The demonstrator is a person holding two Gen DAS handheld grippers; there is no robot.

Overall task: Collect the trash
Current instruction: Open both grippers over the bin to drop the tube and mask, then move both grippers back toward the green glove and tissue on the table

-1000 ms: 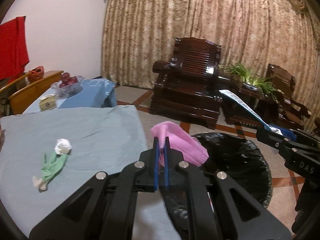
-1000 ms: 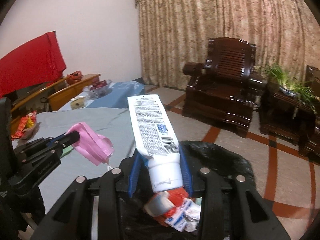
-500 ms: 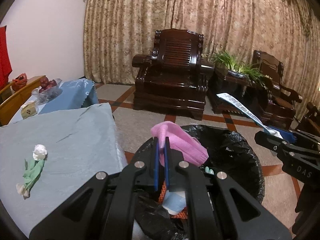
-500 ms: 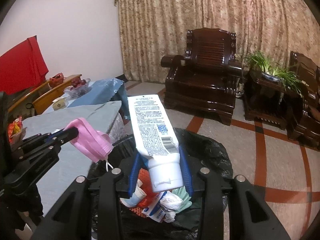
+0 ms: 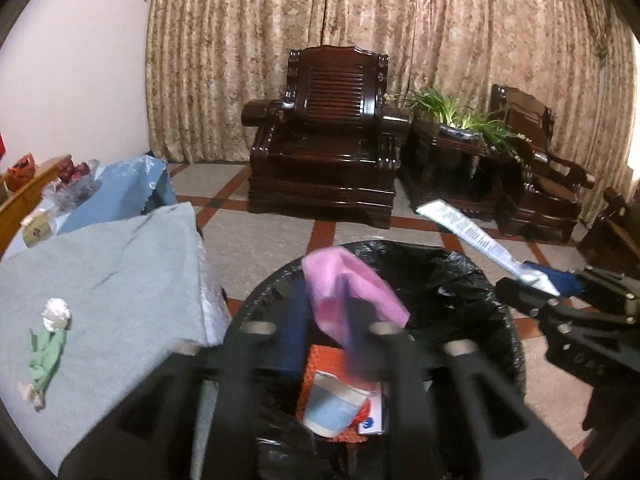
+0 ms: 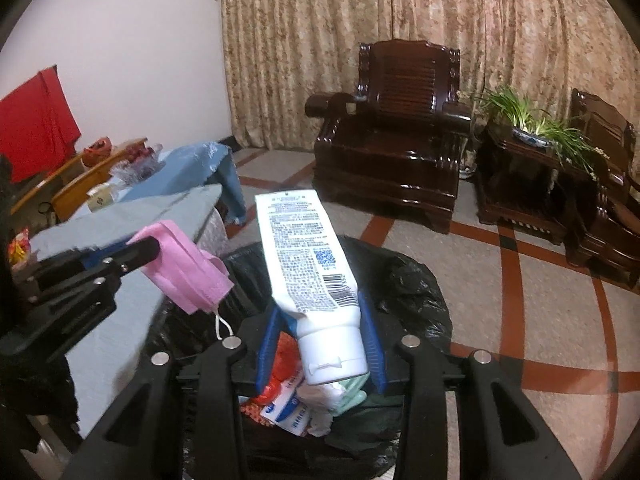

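We are opening the left gripper (image 5: 324, 336) around the pink mask (image 5: 352, 296), frame centre, above the black bin (image 5: 480, 280); the right gripper (image 6: 322, 344) is opening too, white tube (image 6: 308, 264) between its jaws.

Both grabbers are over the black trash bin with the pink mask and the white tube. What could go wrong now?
The pink mask hangs near the bin's table-side rim as the left gripper's jaws open, so it might catch on the edge or fall outside.

The white tube sticks out long past the right gripper, whose jaws are opening too; it could tip and land across the rim.

A green scrap on the table could be forgotten.
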